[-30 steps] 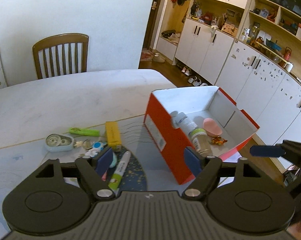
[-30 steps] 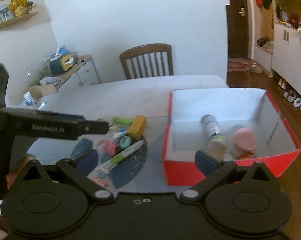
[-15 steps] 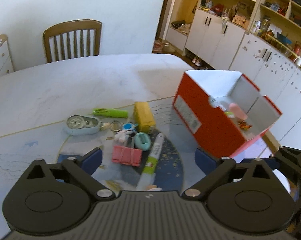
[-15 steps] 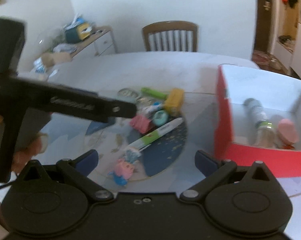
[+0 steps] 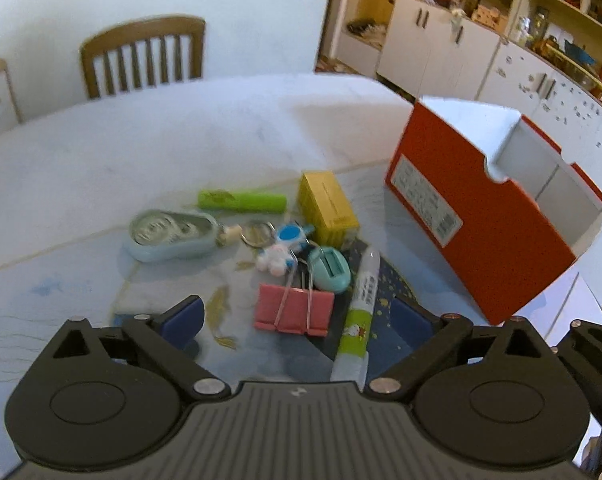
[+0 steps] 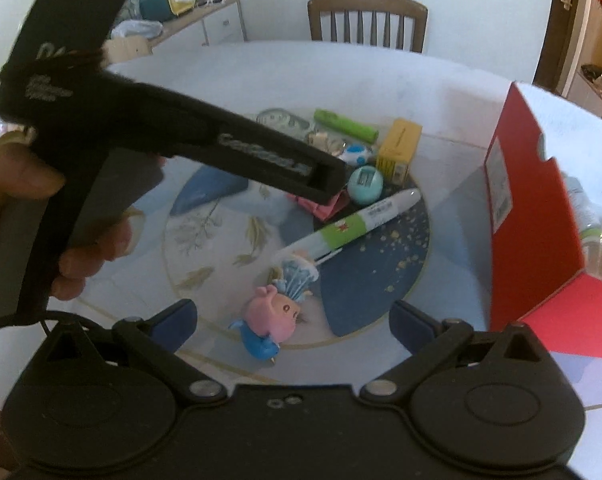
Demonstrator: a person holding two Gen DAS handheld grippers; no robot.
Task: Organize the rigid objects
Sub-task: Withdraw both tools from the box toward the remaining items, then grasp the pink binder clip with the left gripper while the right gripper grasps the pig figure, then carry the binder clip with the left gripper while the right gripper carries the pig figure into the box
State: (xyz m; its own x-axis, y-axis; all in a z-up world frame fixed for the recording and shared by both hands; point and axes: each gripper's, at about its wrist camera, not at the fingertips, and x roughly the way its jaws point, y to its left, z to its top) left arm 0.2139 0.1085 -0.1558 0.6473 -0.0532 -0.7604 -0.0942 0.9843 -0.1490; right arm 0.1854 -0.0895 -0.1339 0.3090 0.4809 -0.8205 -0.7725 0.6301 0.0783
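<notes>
Small items lie on a round blue placemat: a pink binder clip, a white and green marker, a teal timer, a yellow box, a green tube, a tape dispenser, a keychain figure and a pink pig toy. The red box stands at the right. My left gripper is open just above the binder clip. My right gripper is open just above the pig toy.
A wooden chair stands behind the white table. White cupboards and shelves fill the right background. The left gripper's body and the hand holding it cross the right wrist view at upper left. The red box holds a bottle.
Both grippers have swung left, away from the red box, and lowered toward the pile on the placemat. The left gripper now sits over the binder clip, the right over the pig toy.
</notes>
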